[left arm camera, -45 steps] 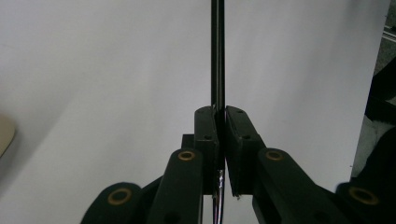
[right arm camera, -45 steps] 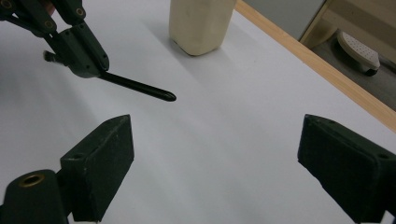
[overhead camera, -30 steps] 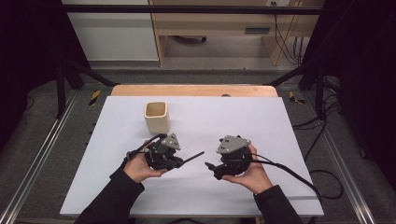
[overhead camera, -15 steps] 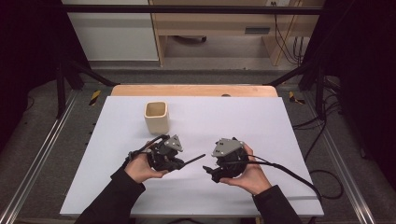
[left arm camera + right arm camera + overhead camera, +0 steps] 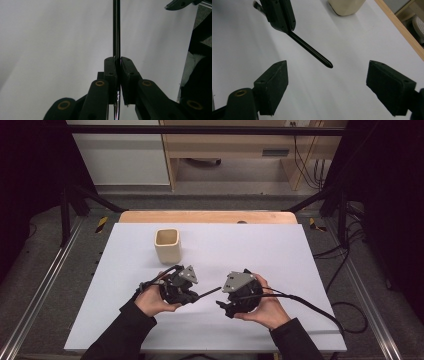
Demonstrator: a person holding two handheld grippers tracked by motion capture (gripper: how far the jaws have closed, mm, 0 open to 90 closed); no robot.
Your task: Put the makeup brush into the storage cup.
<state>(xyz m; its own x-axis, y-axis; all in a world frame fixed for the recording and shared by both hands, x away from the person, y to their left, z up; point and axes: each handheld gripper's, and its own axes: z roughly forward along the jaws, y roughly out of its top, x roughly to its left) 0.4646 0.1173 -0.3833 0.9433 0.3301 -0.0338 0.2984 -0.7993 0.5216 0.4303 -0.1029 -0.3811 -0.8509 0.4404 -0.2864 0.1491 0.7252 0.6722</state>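
Where the white desk point(image 5: 300, 270) stands on a grey floor in a dark room, one cream cup point(image 5: 166, 245) sits. Nearer than the cup, two tools: left tool point(image 5: 195, 294) pinching one black pen point(image 5: 207, 293), right tool point(image 5: 222, 306) spread, just closing slightly, nothing between.

pen point(image 5: 310, 51): showing glossy black
left gripper point(image 5: 192, 294): showing black, grey plate
right gripper point(image 5: 224, 306): showing black, grey plate
cup point(image 5: 166, 245): showing plain cream
table point(image 5: 280, 250): showing white, wooden far edge

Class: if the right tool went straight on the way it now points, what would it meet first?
Probably the black pen held by the left tool: its tip lies ahead between the right tool's open jaws, though depth is unclear.
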